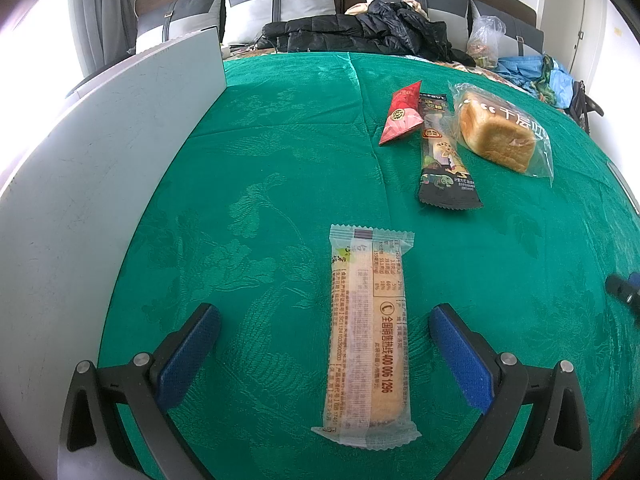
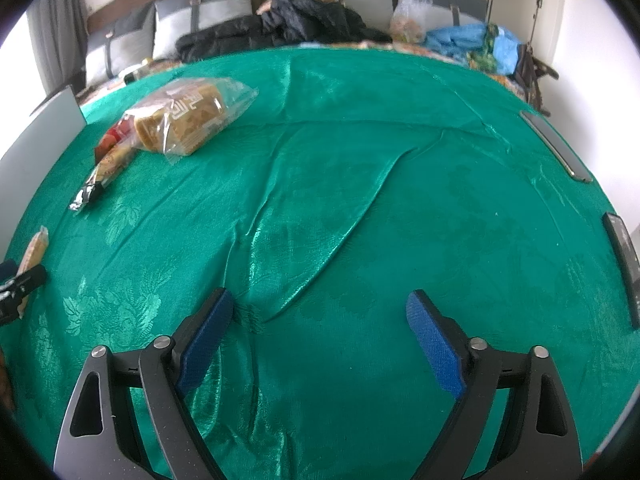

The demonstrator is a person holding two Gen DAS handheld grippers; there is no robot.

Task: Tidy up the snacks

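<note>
My left tool [image 1: 324, 344] sits low in the left wrist frame with its blue pads [image 1: 192, 352] spread wide and nothing between them but the wafer bar [image 1: 366, 336], which lies flat on the green cloth [image 1: 260, 168] of the counter, centred in the gap and touching neither pad. I judge I have lined it up that way on purpose: the bar's long axis runs straight up the frame, along my fingers, so the pads would close across its narrow width. Its near end lies at the bottom centre and its far sealed end points toward the upper middle. My right tool [image 2: 320, 320] is likewise released, empty, hovering over a wrinkled bare stretch of the cloth at the bottom of the right wrist frame. Further up, in the upper right of the left wrist frame, three more snacks sit close together: a red packet [image 1: 402, 114], a dark long packet [image 1: 444, 156] running up the frame with its upper end tucked partly under the red one's edge, and a bagged bread loaf [image 1: 500, 132] just to the right. A grey panel [image 1: 100, 152] fills the left side; what it belongs to I cannot tell. Beyond the counter's far edge, at the top, lies a black jacket [image 1: 360, 28] against grey cushions [image 1: 280, 4].
</note>
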